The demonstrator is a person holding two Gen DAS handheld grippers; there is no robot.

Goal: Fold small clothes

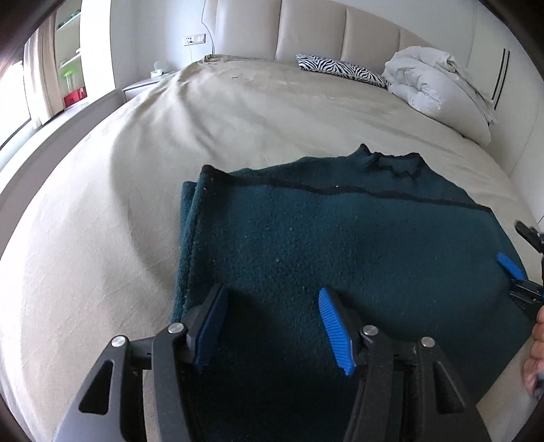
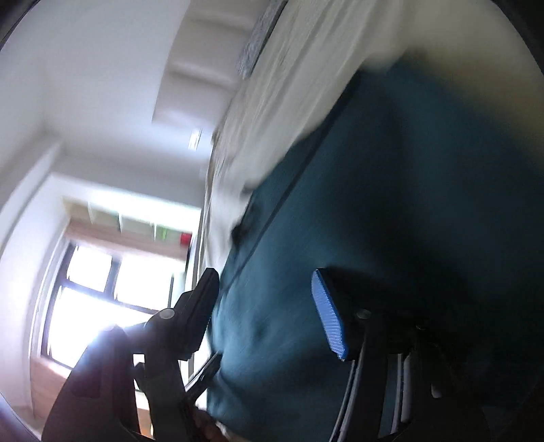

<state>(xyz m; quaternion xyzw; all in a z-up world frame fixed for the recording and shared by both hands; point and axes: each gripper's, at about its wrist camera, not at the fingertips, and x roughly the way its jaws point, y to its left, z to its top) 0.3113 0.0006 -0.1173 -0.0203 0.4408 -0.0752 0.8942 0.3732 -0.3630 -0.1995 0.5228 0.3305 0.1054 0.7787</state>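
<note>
Sweater [image 1: 340, 244], dark teal knit, lies flat on the beige bed sheet [image 1: 102, 238], neck opening toward the headboard [image 1: 312, 30], one side folded over so a doubled edge shows at its left. A black seam line runs across the upper part.

Left gripper [image 1: 272, 326]: jaws apart, blue pads facing each other over the near part of the sweater. Fabric fills the gap between them in the left wrist view, but neither pad presses on it; no cloth is pinched or lifted. Left finger sits just inside the sweater's folded left edge.

Right gripper [image 2: 265, 312]: seen in the left wrist view at the sweater's right edge, one blue pad over the cloth. In the right wrist view the frame is motion-blurred and strongly rolled. Jaws stand apart there; teal fabric lies between and beyond the fingers; whether a pad touches it cannot be told.

Person's fingers [image 1: 535, 357] show at the far right edge, near the sweater's corner.

Background: zebra-print pillow [image 1: 340, 66] and white bundled duvet [image 1: 431, 81] at the head of the bed, well apart from the sweater.
</note>
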